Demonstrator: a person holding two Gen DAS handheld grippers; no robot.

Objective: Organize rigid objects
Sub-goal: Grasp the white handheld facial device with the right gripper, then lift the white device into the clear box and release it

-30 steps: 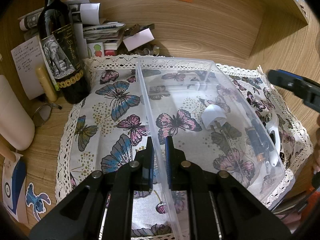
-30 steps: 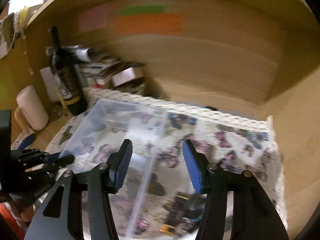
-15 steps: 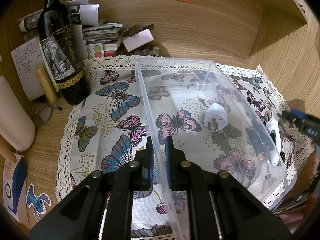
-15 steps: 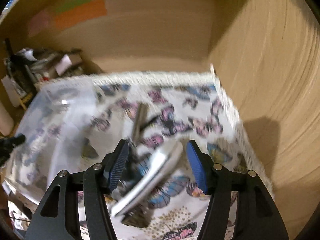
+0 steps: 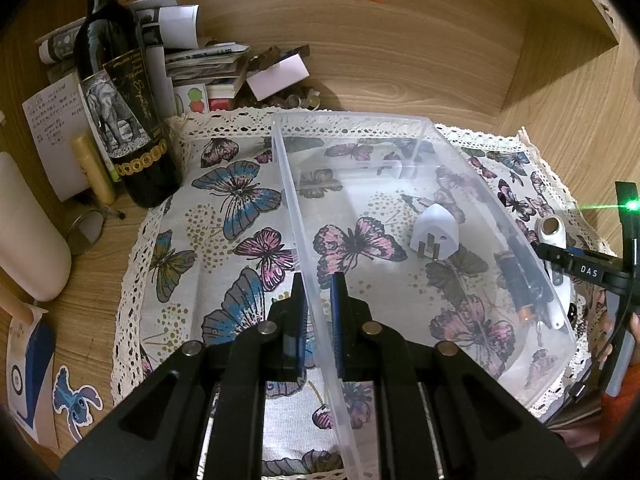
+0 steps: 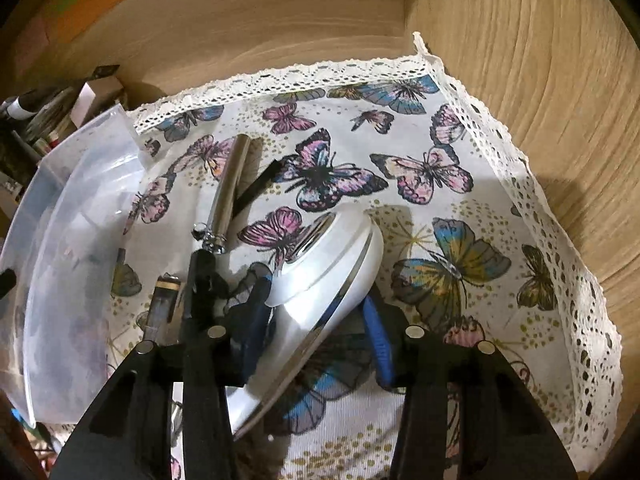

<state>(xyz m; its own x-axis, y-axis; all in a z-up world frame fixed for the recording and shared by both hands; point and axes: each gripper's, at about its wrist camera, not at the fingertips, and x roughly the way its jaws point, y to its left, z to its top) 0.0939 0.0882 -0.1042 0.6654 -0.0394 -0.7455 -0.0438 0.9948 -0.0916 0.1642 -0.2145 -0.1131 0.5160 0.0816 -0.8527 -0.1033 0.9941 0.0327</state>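
Observation:
My left gripper (image 5: 318, 312) is shut on the near left wall of the clear plastic bin (image 5: 288, 184), one pad on each side of the wall. A white plug adapter (image 5: 434, 236) lies inside the bin. To the right of the bin, a white and chrome handheld device (image 6: 332, 256) lies on the butterfly cloth. My right gripper (image 6: 320, 320) points down over it, its jaws closing with the device's body between the blue pads, which touch both sides. In the left wrist view the same device (image 5: 552, 236) shows beyond the bin's right wall.
A chrome cylinder (image 6: 228, 192), a black stick (image 6: 256, 188) and a dark battery-like piece (image 6: 164, 300) lie between device and bin. A wine bottle (image 5: 124, 120), cream bottle (image 5: 28, 236) and paper stack (image 5: 200, 64) crowd the back left. Wooden walls close in behind and right.
My right gripper swung right and down from above the bin to the white device, and its jaws narrowed around it. The left gripper and the bin stayed put.

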